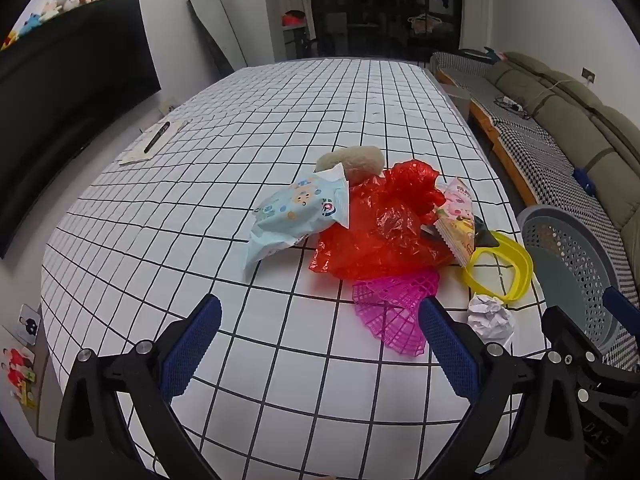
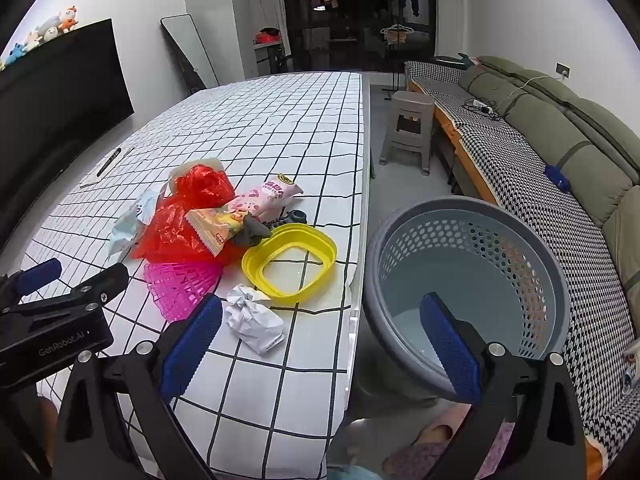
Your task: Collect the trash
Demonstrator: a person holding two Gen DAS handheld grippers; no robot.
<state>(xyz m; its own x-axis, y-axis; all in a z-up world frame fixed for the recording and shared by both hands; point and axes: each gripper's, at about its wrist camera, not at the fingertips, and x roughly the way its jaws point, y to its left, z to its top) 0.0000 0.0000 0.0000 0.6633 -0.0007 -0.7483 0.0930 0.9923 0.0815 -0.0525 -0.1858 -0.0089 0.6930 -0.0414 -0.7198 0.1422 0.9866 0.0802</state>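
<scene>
Both claws, left claw (image 1: 320, 344) and right claw (image 2: 320, 344), spread apart and empty, crumpled paper (image 2: 253, 317) just ahead beside the grey basket (image 2: 472, 280).

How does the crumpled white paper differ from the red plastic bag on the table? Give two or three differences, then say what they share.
The crumpled white paper is opaque and balled tight; the red plastic bag is translucent and spread loosely. The paper is smaller than the bag. The paper lies alone near the table's edge; wrappers rest against the bag. Both lie on the checked tablecloth, ungrasped.

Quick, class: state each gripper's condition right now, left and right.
Left gripper: open, holding nothing.
Right gripper: open, holding nothing.
</scene>
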